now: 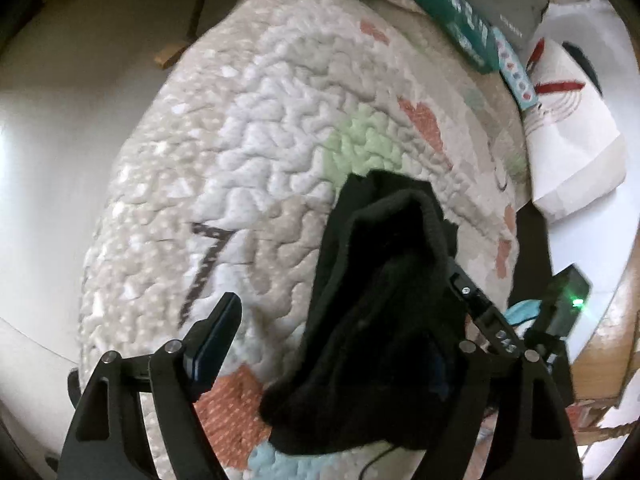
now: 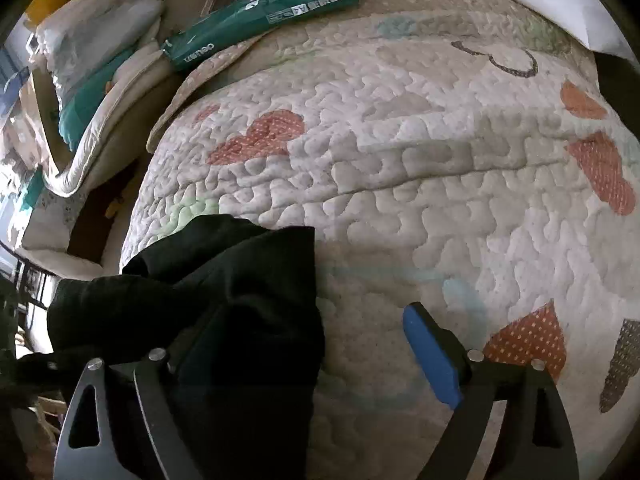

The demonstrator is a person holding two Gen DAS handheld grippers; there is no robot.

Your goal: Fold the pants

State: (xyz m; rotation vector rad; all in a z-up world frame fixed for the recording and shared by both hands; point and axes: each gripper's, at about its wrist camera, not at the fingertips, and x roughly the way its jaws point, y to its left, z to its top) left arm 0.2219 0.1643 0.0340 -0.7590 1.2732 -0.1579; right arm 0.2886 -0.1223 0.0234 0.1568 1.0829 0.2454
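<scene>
The black pants [image 1: 376,304] lie bunched on a quilted bedspread [image 1: 248,152] with coloured patches. In the left wrist view my left gripper [image 1: 344,320] is open; its left finger [image 1: 216,336] is bare and the cloth drapes over its right finger. In the right wrist view the pants [image 2: 224,304] cover the left finger of my right gripper [image 2: 320,344], which is open; its blue-padded right finger [image 2: 432,356] is bare above the quilt [image 2: 400,160]. Neither gripper pinches the cloth.
A green carton [image 2: 256,12] lies at the quilt's far edge, also in the left wrist view [image 1: 452,8]. Stacked bedding and packages [image 2: 92,52] sit at the left. A white printed bag [image 1: 568,120] and a black device with a green light [image 1: 568,300] are at the right.
</scene>
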